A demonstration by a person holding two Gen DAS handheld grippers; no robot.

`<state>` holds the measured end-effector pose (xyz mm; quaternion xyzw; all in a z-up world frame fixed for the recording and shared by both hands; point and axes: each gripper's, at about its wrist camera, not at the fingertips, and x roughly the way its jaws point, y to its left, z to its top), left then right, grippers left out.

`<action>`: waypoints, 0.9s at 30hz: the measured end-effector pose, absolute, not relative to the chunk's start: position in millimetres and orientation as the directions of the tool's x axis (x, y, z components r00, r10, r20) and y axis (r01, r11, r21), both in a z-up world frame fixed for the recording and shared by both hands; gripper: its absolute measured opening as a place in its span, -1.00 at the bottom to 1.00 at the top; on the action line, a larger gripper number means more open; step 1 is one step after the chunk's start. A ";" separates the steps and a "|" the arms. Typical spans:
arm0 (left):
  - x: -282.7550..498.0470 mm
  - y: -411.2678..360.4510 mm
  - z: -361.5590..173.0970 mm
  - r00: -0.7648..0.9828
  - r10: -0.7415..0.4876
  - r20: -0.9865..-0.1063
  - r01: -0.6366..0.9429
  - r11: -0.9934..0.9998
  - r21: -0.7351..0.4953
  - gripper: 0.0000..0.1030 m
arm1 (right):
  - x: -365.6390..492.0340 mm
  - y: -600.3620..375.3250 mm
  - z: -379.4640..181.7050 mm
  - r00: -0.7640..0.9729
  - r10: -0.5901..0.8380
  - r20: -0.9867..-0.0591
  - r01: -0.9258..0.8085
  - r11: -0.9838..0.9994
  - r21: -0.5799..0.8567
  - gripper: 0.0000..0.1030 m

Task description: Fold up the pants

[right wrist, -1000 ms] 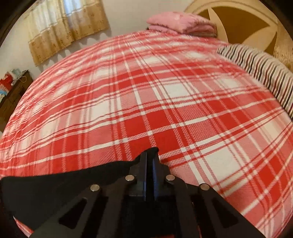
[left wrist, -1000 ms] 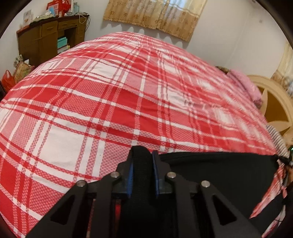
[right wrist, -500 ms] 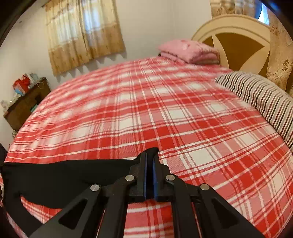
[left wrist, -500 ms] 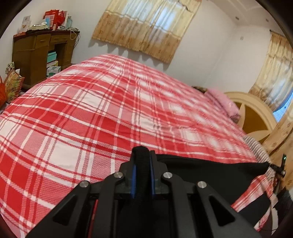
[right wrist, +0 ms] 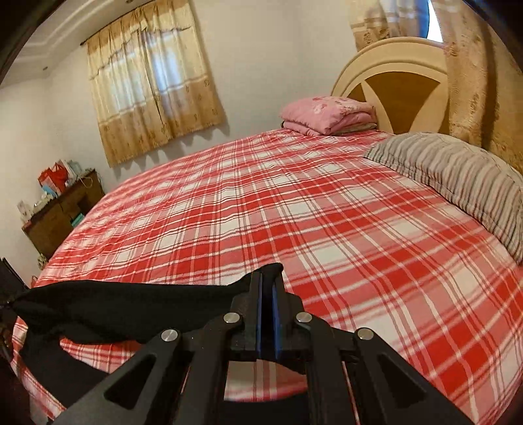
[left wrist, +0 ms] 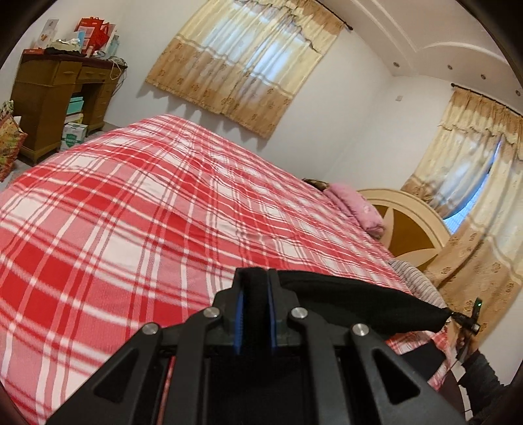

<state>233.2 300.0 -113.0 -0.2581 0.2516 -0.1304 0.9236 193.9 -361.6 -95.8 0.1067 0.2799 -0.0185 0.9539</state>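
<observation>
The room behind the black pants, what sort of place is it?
A home bedroom, most likely: a large bed under a red plaid bedspread, a curved headboard with a folded pink blanket before it, and a wooden desk by curtained windows.

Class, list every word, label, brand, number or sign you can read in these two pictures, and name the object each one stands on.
None can be read.
White and green box beside the wooden desk: green print, too small and blurred.
Red bags and cards on the desk top: markings blurred.
Black pants, plaid bedspread, pink blanket: no text visible.
</observation>
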 end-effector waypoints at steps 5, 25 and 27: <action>208.2 306.2 -128.0 0.836 -0.403 -0.373 0.137 0.811 -0.569 -0.76 | 164.2 -382.1 -121.3 0.832 0.019 -0.555 0.140 0.960 0.244 -0.91; 156.3 301.0 -172.6 0.786 -0.405 -0.467 0.153 0.859 -0.489 -0.71 | 107.1 -395.9 -176.5 0.755 0.013 -0.655 0.178 0.958 0.224 -0.90; 153.5 301.8 -171.9 0.786 -0.395 -0.475 0.148 0.867 -0.475 -0.52 | 103.8 -395.6 -173.5 0.751 0.009 -0.660 0.181 0.959 0.219 -0.89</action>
